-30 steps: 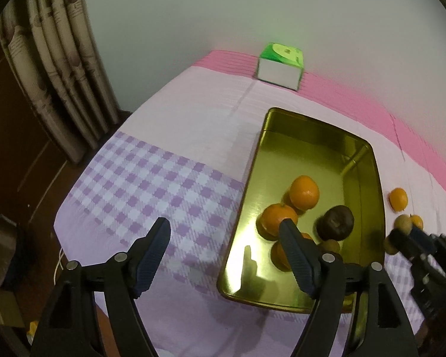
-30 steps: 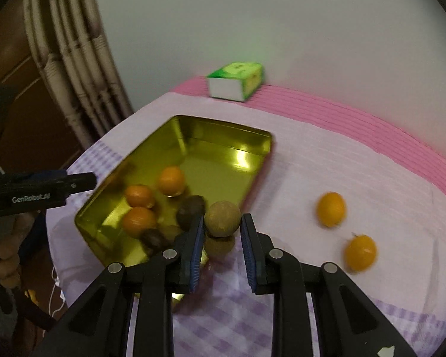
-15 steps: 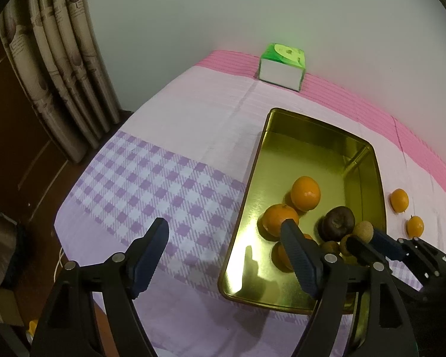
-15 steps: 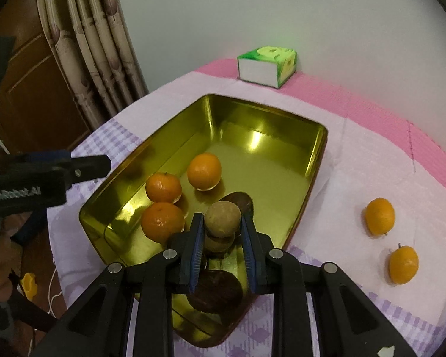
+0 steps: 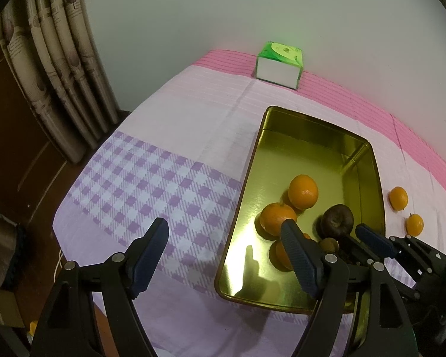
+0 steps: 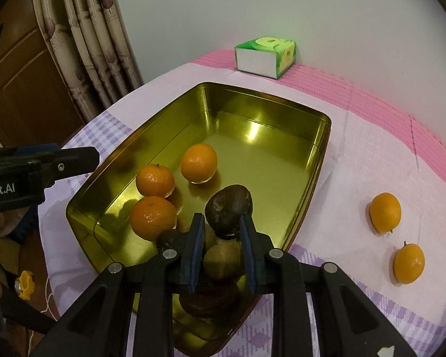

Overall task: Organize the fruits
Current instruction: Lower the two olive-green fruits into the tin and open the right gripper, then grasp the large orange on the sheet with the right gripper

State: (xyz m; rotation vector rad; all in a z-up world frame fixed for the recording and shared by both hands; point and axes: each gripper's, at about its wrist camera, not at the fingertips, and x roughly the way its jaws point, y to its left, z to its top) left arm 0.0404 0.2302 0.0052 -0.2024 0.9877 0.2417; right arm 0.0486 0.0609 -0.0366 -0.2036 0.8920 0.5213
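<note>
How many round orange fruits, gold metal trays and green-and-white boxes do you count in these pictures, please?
Round orange fruits: 5 (3 in the tray, 2 on the cloth)
Gold metal tray: 1
Green-and-white box: 1
Total: 7

The left gripper [image 5: 224, 245] points steeply down with its jaws standing wide apart and nothing between them, while the right gripper [image 6: 223, 245], tilted down as well, has its jaws closed on a small brown fruit [image 6: 223, 260].
</note>
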